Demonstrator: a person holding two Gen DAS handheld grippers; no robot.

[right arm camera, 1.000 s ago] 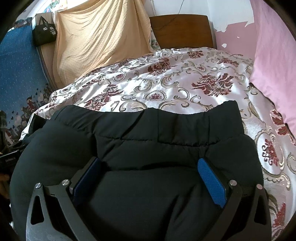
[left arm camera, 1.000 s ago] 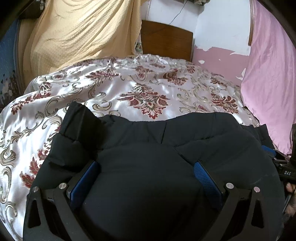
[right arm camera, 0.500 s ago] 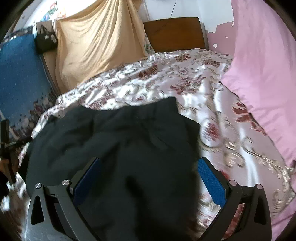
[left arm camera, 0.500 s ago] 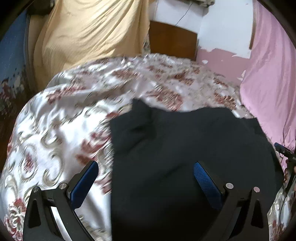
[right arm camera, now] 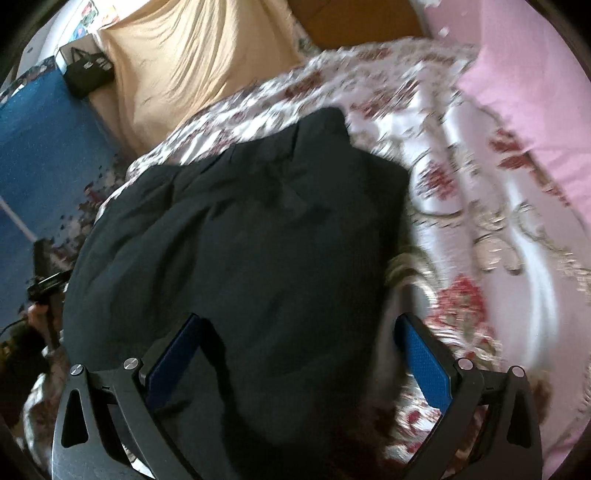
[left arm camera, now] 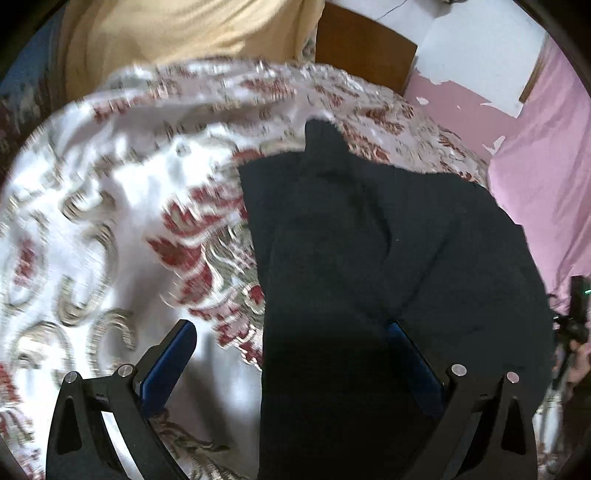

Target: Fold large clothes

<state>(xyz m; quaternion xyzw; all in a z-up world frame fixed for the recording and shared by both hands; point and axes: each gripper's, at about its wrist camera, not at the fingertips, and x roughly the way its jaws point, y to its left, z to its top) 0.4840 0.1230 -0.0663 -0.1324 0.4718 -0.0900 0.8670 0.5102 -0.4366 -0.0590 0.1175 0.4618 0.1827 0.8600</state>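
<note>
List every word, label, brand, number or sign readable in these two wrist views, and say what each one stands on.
None can be read.
Small black bag against the far wall: pale marks on its front, too small and blurred to read.
Colourful pictures on the white wall above the bag: too blurred to read.
Black padded garment on the floral satin bedspread: no label or print shows.

A large black padded garment (left arm camera: 388, 266) lies folded in a thick, roughly rectangular bundle on the bed (left arm camera: 110, 206), its stitched, quilted surface rumpled with soft creases. One narrow corner pokes up at its far edge. In the right wrist view the same bundle (right arm camera: 251, 251) fills the middle, its edges rounded and puffy.
</note>
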